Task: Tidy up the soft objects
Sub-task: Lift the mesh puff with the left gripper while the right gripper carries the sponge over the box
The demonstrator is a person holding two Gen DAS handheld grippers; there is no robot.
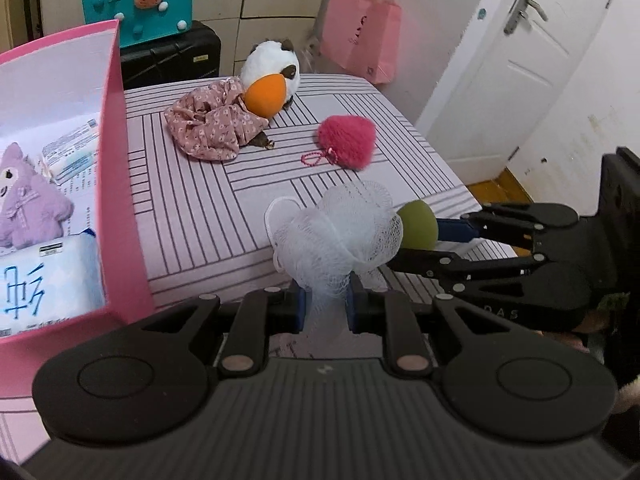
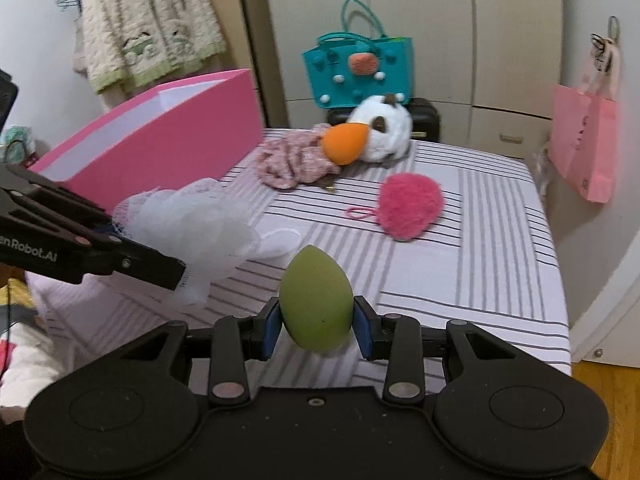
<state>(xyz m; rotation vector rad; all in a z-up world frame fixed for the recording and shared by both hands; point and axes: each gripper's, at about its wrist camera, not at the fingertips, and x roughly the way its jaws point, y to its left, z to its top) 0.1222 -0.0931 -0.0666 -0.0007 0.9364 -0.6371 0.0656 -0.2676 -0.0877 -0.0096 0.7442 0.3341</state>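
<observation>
My left gripper (image 1: pixel 326 306) is shut on a white mesh bath pouf (image 1: pixel 340 236), held above the striped bed cover. My right gripper (image 2: pixel 316 326) is shut on a green egg-shaped sponge (image 2: pixel 316 300), also lifted; that green sponge (image 1: pixel 418 226) shows just right of the pouf in the left wrist view. The pouf (image 2: pixel 192 228) and the left gripper's arm come in from the left of the right wrist view. On the bed lie an orange sponge (image 1: pixel 266 96), a floral cloth (image 1: pixel 216 124), a white plush (image 1: pixel 276 64) and a pink fluffy heart (image 1: pixel 348 140).
An open pink box (image 1: pixel 116 184) at the left holds a purple plush (image 1: pixel 28 208) and tissue packs. A teal bag (image 2: pixel 356 72) sits on a black suitcase behind the bed. A pink paper bag (image 2: pixel 584 140) hangs at the right, near a white door (image 1: pixel 520 64).
</observation>
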